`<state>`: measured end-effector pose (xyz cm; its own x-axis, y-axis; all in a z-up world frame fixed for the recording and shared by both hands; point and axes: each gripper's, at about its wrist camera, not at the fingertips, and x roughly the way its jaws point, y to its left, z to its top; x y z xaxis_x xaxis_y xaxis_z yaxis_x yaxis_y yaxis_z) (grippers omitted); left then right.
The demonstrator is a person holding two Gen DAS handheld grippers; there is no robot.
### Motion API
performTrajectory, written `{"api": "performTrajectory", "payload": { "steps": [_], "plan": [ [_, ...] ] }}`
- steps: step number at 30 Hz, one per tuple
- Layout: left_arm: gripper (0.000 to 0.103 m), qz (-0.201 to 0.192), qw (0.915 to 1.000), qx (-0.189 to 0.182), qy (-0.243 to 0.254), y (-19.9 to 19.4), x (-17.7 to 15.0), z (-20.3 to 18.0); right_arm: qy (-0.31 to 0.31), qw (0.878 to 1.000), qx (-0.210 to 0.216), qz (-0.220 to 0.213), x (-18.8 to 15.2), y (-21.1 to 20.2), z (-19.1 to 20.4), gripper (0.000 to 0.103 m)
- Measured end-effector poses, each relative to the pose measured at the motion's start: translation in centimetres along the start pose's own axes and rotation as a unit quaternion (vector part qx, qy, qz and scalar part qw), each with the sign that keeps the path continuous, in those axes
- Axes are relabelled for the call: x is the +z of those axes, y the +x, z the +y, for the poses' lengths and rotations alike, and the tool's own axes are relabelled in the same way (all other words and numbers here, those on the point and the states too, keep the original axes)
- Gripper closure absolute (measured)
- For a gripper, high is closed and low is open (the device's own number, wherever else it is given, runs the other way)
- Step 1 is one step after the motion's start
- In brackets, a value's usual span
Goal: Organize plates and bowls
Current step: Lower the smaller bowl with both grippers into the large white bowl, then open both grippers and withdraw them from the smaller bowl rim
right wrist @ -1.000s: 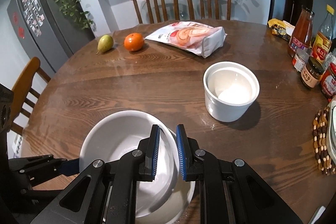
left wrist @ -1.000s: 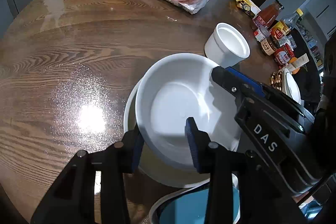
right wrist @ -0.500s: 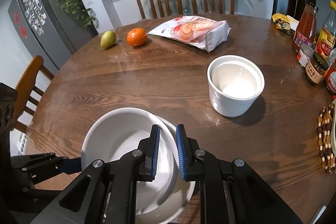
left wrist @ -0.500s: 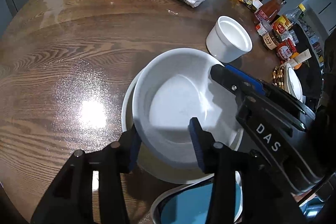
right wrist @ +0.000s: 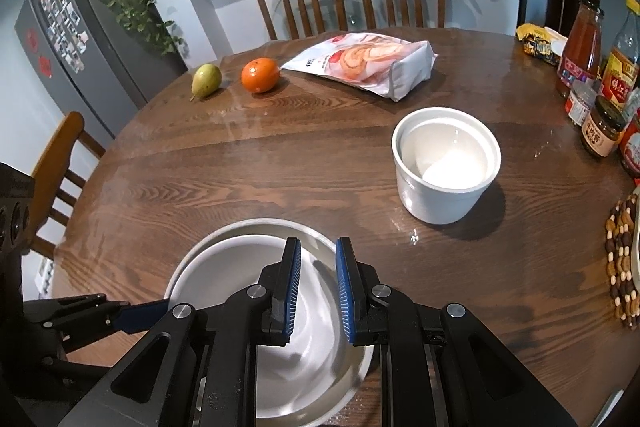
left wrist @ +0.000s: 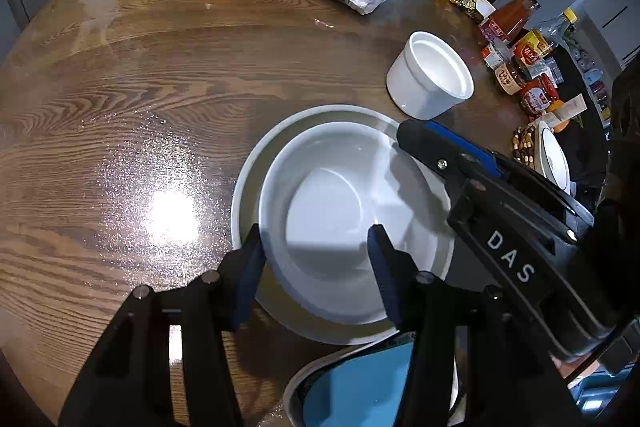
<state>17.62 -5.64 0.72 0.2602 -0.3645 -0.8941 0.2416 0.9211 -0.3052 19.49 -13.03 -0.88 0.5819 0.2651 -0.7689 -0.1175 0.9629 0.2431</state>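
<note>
Left gripper (left wrist: 316, 259): black angular frame, two slim fingers (left wrist: 249, 269) faced with dark blue pads, and a silver round screw head at each pivot along the linkage. Right gripper (right wrist: 318, 285) is the same build, black plastic with triangular cut-outs in the arms, bright blue ribbed pads and shiny silver bolts at the joints. Seen from the left camera, its body carries white letters "DAS" on the side and a blue strip along the top finger.

My right tongs (right wrist: 318, 285) pinch the near rim of the white bowl (right wrist: 240, 267), nested in a plate (right wrist: 320, 233). A white cup (right wrist: 446, 167) stands apart on the table (right wrist: 280, 167).
</note>
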Motion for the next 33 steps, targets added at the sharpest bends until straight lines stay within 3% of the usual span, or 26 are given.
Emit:
{"api": "performTrajectory", "payload": {
  "steps": [8,12,22,33],
  "plan": [
    [0.052,-0.023,0.9997,0.001,-0.005,-1.3,0.1,0.3,0.003,1.000,0.001,-0.013,0.1,-0.4,-0.2,0.084],
    [0.043,-0.046,0.9989,0.005,-0.006,-2.2,0.1,0.4,0.007,1.000,0.006,-0.023,0.3,-0.8,-0.5,0.084],
    [0.042,-0.092,0.9957,0.014,-0.004,-3.8,0.3,0.6,0.025,0.999,0.020,-0.037,0.7,-0.8,-1.4,0.084],
    [0.039,-0.127,0.9914,0.027,0.015,-4.8,0.0,0.0,0.029,0.996,0.044,-0.072,0.9,-2.4,-1.4,0.057]
  ]
}}
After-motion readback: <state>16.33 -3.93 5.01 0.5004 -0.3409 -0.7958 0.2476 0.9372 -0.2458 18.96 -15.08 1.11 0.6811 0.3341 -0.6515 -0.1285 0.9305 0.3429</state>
